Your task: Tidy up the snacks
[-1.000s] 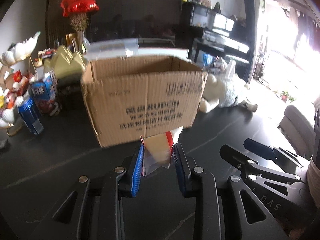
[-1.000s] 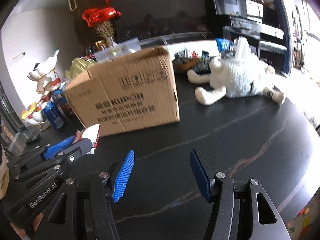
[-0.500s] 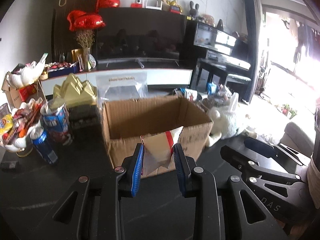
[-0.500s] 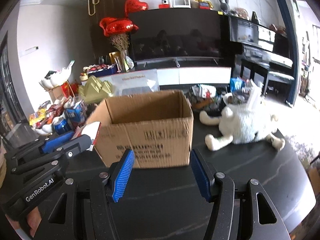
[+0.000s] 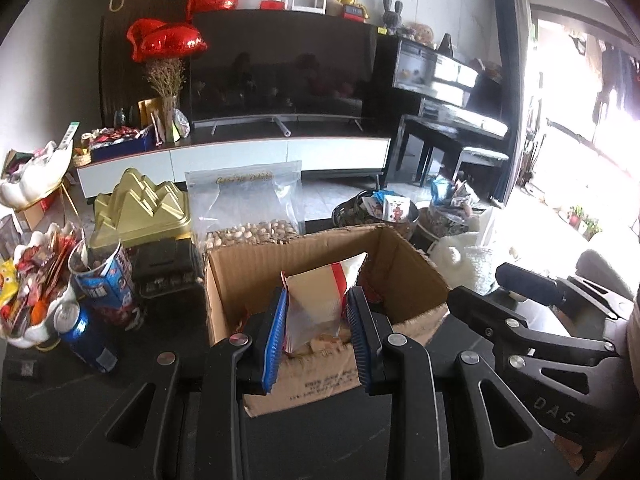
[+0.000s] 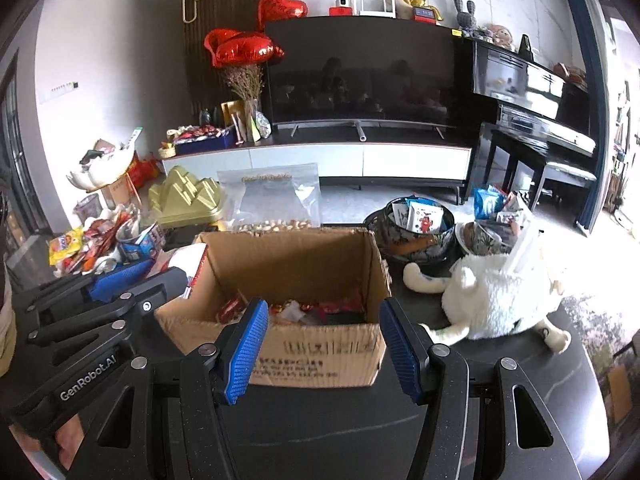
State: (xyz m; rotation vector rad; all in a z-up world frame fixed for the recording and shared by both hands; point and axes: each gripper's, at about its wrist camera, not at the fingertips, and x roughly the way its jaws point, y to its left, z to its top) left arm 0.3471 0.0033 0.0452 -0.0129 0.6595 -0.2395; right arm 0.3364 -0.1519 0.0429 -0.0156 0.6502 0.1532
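**Snack packet held over open carton**

The left claw (image 5: 316, 320) pinches a crinkled plastic snack packet (image 5: 320, 300), cream-coloured with a red band, between its ribbed blue pads (image 5: 274, 340). The packet stands roughly upright, its long axis tilted so that one pointed upper corner leans up and to the right, and it sits over the open mouth of a corrugated cardboard box (image 5: 400, 268). The box rests on a dark, glossy, faintly veined bench (image 6: 480, 360); shiny red and mixed wrappers lie in its bottom, seen from the right wrist camera. The right claw (image 6: 322, 350) is spread wide and holds nothing, at the box's near wall. Behind the box stands a clear zip bag of pale nuts (image 5: 248, 208) and a gold, peaked, mountain-shaped tin (image 5: 140, 208). A fluffy white plush toy (image 6: 496, 292) lies on the bench to the right, and a blue drink can (image 5: 84, 332) stands to the left.
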